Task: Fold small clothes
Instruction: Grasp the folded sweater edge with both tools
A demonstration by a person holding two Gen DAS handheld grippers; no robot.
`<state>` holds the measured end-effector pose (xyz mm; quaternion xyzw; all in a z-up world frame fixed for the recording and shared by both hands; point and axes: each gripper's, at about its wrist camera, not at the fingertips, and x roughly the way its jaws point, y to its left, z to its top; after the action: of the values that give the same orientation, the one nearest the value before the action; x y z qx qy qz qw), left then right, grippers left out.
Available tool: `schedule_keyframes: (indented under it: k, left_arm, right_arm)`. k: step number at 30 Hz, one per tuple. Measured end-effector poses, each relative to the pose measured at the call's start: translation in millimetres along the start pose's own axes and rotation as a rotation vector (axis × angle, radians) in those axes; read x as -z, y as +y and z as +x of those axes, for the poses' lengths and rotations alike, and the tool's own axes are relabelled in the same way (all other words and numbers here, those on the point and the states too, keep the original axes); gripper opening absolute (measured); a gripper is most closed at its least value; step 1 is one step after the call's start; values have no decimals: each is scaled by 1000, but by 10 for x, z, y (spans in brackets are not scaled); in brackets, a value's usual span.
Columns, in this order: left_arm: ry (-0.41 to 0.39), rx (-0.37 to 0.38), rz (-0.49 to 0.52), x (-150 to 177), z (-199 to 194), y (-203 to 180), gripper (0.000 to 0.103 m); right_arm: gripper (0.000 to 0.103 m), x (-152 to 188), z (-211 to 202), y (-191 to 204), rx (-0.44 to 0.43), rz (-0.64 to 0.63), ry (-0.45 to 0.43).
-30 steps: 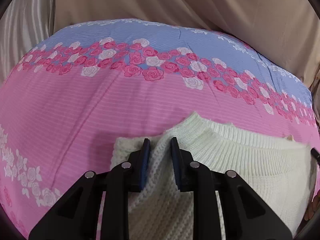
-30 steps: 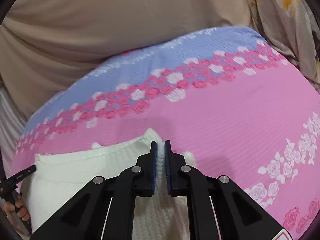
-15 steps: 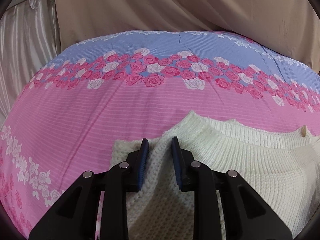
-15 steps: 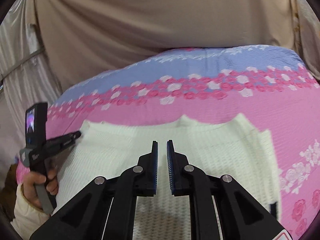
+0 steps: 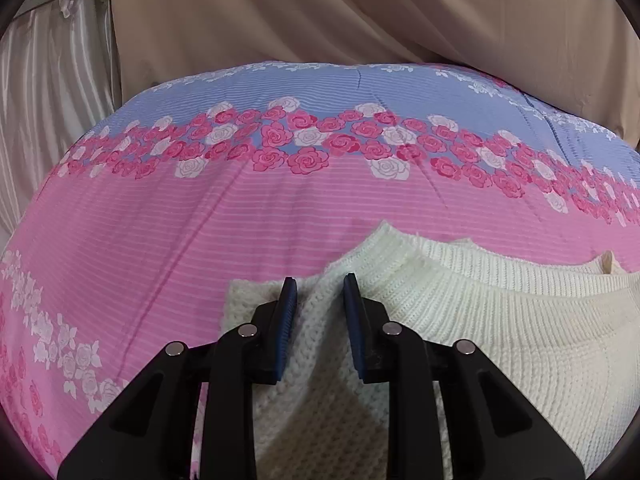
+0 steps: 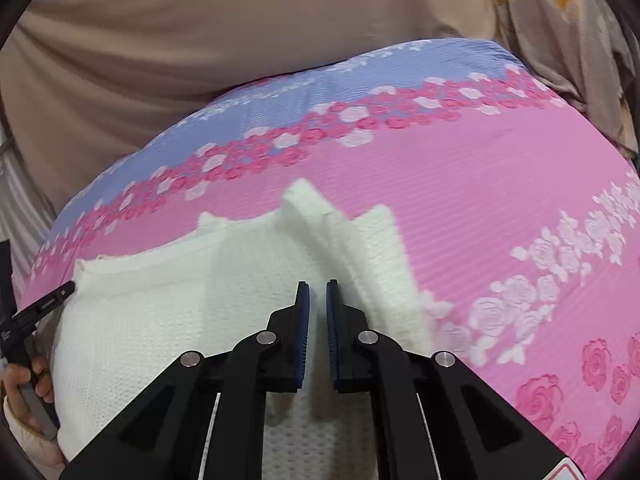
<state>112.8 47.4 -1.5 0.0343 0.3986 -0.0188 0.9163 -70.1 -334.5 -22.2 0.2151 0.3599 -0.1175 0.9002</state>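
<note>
Through your left wrist camera, the left gripper has its blue pads set a moderate way apart with a raised ridge of the cream knit sweater between them; whether they pinch it I cannot tell. The sweater lies on the pink part of the floral bedspread, toward its near edge.

Through your right wrist camera, the right gripper shows only a narrow slit between its pads, over the sweater, gripping nothing visible. A folded sleeve lies just ahead. Your left hand sits at the sweater's left edge.
</note>
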Motion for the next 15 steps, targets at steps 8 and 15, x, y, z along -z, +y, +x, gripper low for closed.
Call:
schedule_keyframes:
  k: [8, 15]
  left_arm:
    - [3, 23, -18, -1, -12, 23, 25]
    - [6, 30, -20, -2, 1, 35, 26]
  right_arm:
    - [65, -264, -130, 155, 16, -66, -87]
    - [8, -303, 210, 300, 19, -118, -15]
